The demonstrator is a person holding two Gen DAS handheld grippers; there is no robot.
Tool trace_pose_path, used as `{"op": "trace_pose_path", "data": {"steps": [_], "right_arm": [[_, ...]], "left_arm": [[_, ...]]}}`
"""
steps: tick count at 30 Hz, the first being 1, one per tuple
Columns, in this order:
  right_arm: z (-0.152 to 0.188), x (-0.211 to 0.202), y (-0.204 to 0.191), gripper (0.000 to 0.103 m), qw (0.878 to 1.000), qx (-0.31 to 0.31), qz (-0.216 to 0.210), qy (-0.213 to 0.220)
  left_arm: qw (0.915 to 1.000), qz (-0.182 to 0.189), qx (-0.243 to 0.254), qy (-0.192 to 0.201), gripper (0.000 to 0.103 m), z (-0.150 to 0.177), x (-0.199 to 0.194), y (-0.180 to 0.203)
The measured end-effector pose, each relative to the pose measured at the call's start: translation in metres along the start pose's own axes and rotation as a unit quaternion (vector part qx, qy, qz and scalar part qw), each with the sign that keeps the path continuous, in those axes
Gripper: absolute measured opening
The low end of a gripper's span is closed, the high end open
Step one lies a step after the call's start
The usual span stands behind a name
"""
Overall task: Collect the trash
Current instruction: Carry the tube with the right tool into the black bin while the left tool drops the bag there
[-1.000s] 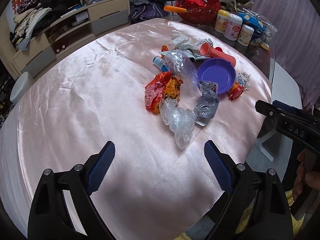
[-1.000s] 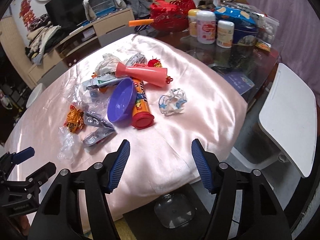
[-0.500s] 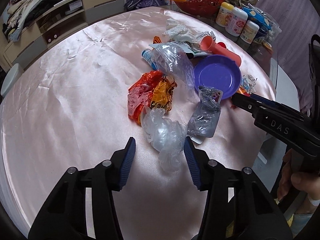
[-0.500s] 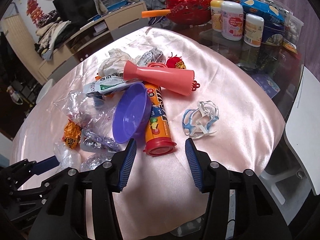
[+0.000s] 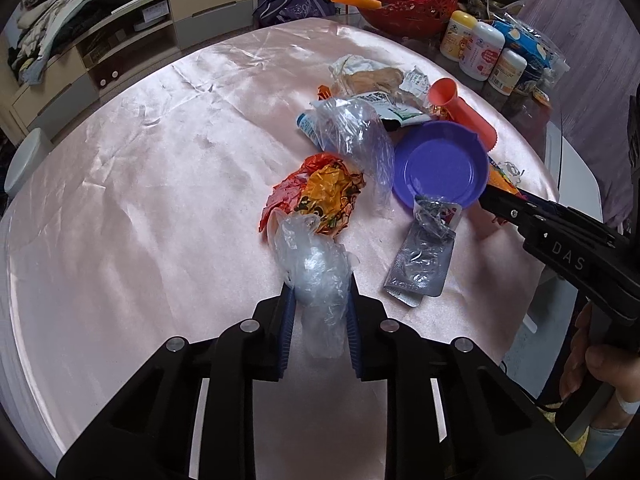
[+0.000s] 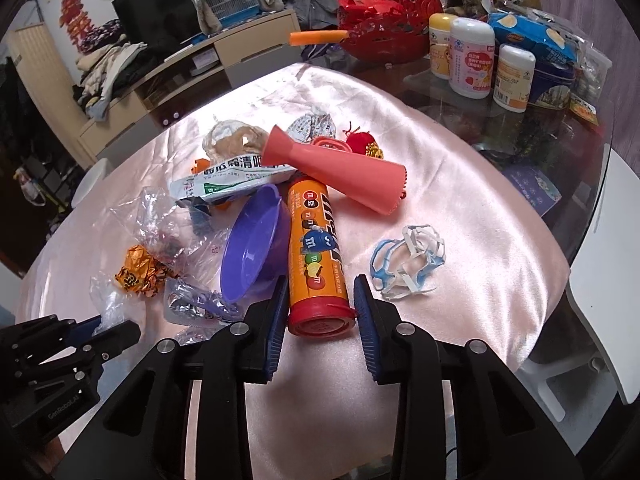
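Note:
Trash lies heaped on a pink satin tablecloth (image 5: 140, 200). My left gripper (image 5: 320, 300) is shut on a crumpled clear plastic bag (image 5: 316, 268), which touches an orange-red wrapper (image 5: 320, 196). My right gripper (image 6: 321, 300) is closing, its pads against the red-capped end of an orange candy tube (image 6: 316, 240) lying on the cloth. A purple bowl (image 6: 252, 248) leans on the tube's left side. A coral cone (image 6: 336, 168) lies across its far end. A silver blister pack (image 5: 420, 268) lies between the two grippers.
A tangle of blue-white plastic rings (image 6: 408, 260) lies right of the tube, and a green-white packet (image 6: 228, 180) lies behind the bowl. A red basket (image 6: 384, 28) and several bottles (image 6: 472, 60) stand on the bare glass beyond. A white chair (image 6: 608, 280) is at the right.
Both grippers moved forward to the pile. The left jaws closed from wide open onto the clear bag. The right jaws narrowed around the candy tube.

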State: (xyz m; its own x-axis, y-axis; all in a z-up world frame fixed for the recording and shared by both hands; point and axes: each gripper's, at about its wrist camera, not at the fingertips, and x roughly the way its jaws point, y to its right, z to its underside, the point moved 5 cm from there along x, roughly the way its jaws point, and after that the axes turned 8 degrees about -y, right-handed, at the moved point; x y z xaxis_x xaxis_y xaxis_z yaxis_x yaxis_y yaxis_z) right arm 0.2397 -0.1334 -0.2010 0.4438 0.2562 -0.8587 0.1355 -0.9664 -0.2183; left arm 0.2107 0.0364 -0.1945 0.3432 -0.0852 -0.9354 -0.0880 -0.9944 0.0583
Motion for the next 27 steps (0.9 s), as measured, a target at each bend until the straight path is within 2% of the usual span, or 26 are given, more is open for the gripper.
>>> {"op": "trace_pose_path", "data": {"steps": [8, 13, 16, 21, 27], "right_arm": [[0.009, -0.055, 0.001, 0.034, 0.999, 0.012, -0.002, 0.040], [0.025, -0.096, -0.008, 0.034, 0.998, 0.011, -0.005, 0.064], [0.042, -0.121, -0.007, 0.034, 0.997, 0.013, 0.012, 0.071], [0.087, -0.136, 0.009, 0.034, 0.997, 0.032, 0.045, 0.055], [0.143, -0.121, 0.038, 0.034, 0.996, 0.065, 0.058, 0.010]], "left_arm": [[0.9986, 0.006, 0.021, 0.048, 0.022, 0.006, -0.050, 0.009], [0.9968, 0.011, 0.036, 0.071, 0.021, 0.023, -0.080, 0.021], [0.9959, 0.007, 0.040, 0.081, 0.021, 0.036, -0.094, 0.030], [0.9955, 0.039, 0.049, 0.071, 0.021, 0.065, -0.095, 0.047], [0.9945, 0.057, 0.081, 0.034, 0.021, 0.106, -0.064, 0.072]]}}
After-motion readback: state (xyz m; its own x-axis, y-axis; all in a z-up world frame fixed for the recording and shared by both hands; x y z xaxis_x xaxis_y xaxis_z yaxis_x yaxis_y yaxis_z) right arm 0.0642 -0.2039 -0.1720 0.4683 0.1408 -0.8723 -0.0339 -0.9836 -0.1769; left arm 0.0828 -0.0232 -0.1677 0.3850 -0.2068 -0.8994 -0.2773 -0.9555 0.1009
